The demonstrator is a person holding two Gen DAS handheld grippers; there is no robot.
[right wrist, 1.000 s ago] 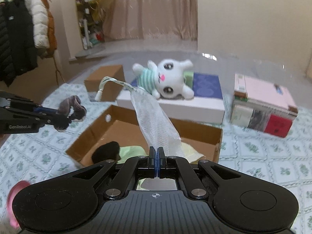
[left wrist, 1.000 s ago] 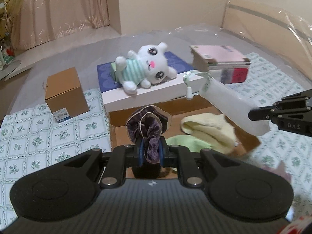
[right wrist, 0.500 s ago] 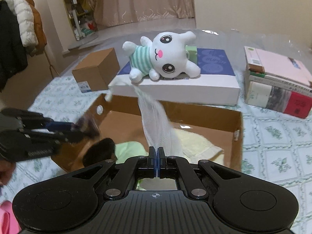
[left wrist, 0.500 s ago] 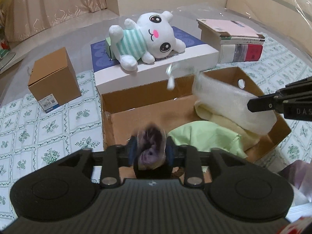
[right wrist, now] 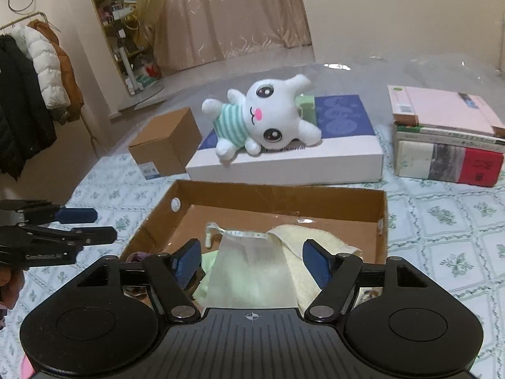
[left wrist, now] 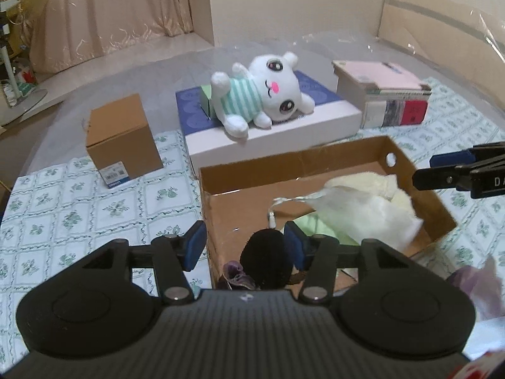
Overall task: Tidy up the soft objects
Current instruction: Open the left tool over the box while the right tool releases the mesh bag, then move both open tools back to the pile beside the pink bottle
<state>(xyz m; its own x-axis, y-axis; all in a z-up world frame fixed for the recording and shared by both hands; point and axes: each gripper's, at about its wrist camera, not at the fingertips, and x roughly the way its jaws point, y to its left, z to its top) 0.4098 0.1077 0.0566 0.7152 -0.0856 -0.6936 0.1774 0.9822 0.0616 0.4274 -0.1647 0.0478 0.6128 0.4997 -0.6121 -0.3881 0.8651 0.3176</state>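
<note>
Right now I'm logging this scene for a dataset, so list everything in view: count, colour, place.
Cardboard tray: one, brown, centre of table.
Mesh bag: one, white, in tray.
Towel: one, cream, in tray, right.
Green cloth: one, pale green, in tray.
Black pompom: one, tray's near end.
Purple scrunchie: one, beside pompom.
Plush bunny: one, white, striped shirt, on flat box.
Flat box: one, white and blue, behind tray.
Small carton: one, brown, left.
Book stack: one, right.
Left gripper: open.
Right gripper: open.

both wrist views look down close over the cardboard box [left wrist: 221, 183] [right wrist: 277, 191], sharing it from opposite ends.
</note>
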